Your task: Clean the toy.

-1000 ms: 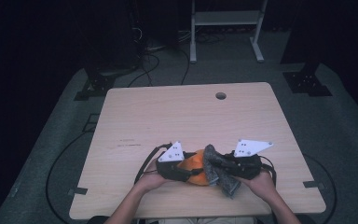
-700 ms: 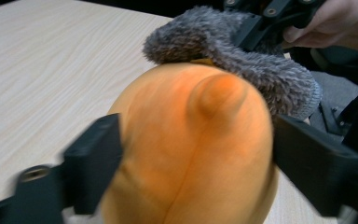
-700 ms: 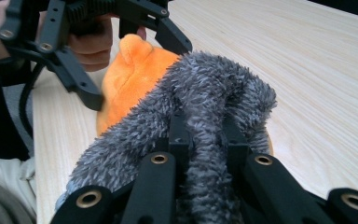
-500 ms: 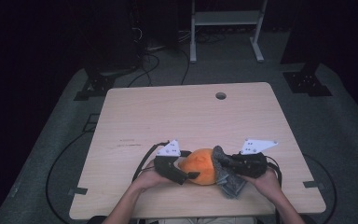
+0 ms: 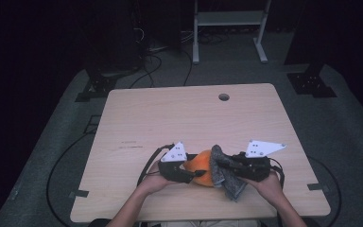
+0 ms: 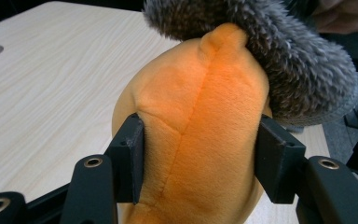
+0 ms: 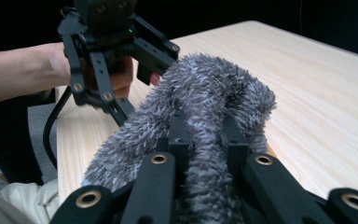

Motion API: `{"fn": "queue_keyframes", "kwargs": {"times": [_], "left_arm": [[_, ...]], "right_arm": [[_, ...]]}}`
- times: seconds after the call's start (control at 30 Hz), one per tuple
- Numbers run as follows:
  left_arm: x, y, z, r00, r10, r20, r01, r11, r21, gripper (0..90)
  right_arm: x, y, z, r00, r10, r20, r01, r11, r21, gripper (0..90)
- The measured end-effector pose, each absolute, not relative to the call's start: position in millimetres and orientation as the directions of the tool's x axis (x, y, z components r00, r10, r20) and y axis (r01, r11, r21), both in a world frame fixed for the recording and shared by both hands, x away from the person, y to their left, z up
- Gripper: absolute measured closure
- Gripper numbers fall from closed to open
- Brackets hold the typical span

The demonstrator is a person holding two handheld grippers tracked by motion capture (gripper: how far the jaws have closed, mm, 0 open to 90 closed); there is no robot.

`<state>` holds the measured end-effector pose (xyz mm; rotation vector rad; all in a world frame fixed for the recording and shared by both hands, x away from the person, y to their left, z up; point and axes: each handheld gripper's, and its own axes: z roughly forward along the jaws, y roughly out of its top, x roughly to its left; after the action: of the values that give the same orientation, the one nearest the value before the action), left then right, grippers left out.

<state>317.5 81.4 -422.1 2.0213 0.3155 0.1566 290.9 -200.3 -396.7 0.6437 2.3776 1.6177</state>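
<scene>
Left gripper [image 5: 189, 171]: black body carrying a grey three-cornered plate on top, marked with small dark dots; a black cable loops from its rear. In its own view, two matte black jaws with square pads rise from arms with brass-ringed pivot holes. Right gripper [image 5: 227, 166]: the same black build, a larger grey plate on top and a black cable trailing behind. Its jaw arms show brass-ringed screws. Both forearms behind the grippers are bare, without sleeves.
</scene>
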Motion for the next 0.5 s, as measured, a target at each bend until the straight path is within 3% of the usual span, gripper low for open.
{"fn": "queue_keyframes", "kwargs": {"times": [0.23, 0.33, 0.5], "left_arm": [[319.8, 85.6, -418.5, 0.950, 0.310, -0.037, 0.168, -0.408, 0.898, 42.3], [317.7, 82.4, -417.7, 0.948, 0.317, -0.025, 0.163, -0.417, 0.894, 42.4], [314.9, 82.1, -415.6, 0.950, 0.313, -0.025, 0.156, -0.401, 0.903, 42.3]], "right_arm": [[295.3, -210.8, -401.5, -0.857, 0.510, 0.070, 0.275, 0.340, 0.899, 78.5], [290.3, -207.5, -392.4, -0.877, 0.472, 0.088, 0.245, 0.283, 0.927, 78.3], [288.4, -198.4, -393.0, -0.884, 0.463, 0.066, 0.227, 0.301, 0.926, 78.2]]}}
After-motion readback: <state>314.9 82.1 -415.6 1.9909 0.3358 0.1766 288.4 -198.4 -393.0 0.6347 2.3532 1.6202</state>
